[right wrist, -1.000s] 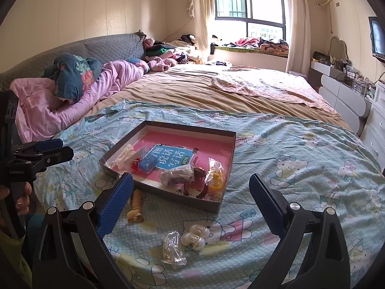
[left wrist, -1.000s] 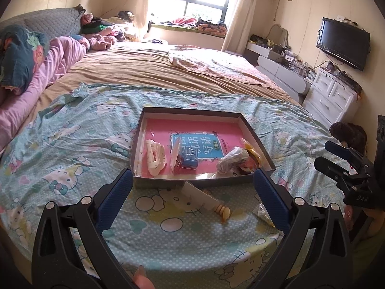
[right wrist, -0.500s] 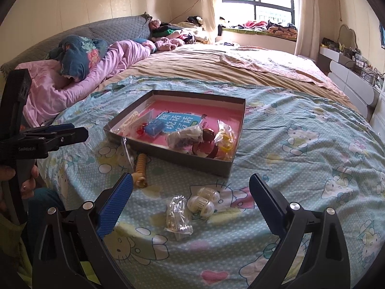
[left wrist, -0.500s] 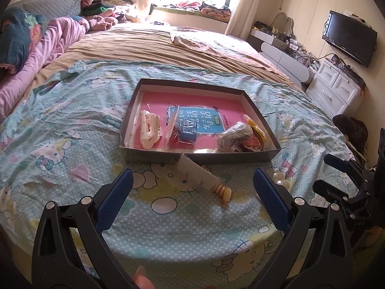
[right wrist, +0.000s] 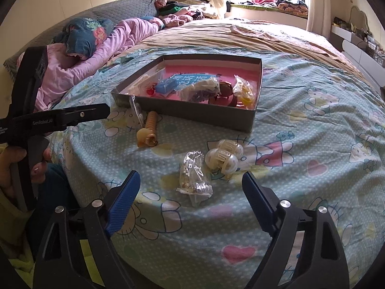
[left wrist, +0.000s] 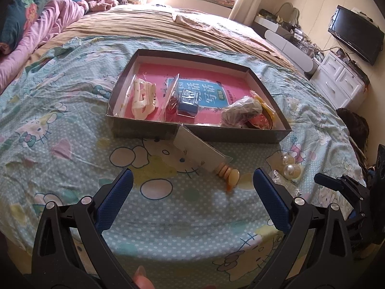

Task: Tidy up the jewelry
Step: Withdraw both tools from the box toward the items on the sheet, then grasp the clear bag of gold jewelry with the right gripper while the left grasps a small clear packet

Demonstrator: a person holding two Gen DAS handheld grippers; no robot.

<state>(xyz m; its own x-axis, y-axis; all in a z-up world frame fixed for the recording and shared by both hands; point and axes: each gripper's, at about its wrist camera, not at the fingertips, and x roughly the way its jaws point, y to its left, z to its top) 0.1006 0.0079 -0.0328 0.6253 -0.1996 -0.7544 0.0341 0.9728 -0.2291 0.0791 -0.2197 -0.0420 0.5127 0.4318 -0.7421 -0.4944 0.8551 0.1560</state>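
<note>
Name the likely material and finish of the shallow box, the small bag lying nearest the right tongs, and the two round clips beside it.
Shallow box: probably cardboard, matte grey outside, with thin walls folded at the corners.
Small bag: clear thin plastic film, glossy and crinkled, contents showing through.
Round clips: likely hard plastic, pearly cream with a soft sheen; could be coated.

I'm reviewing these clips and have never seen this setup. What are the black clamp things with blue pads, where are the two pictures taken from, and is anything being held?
Each is a hand-held claw with a camera looking along its fingers; a person carries one per hand. The left claw and right claw are both open and hold nothing; the right one's jaws have just been closing a little. On the bedspread lies a shallow box of trinkets. Outside it lie a beaded piece in a clear sleeve, a pearly hair clip and a small plastic bag.
</note>
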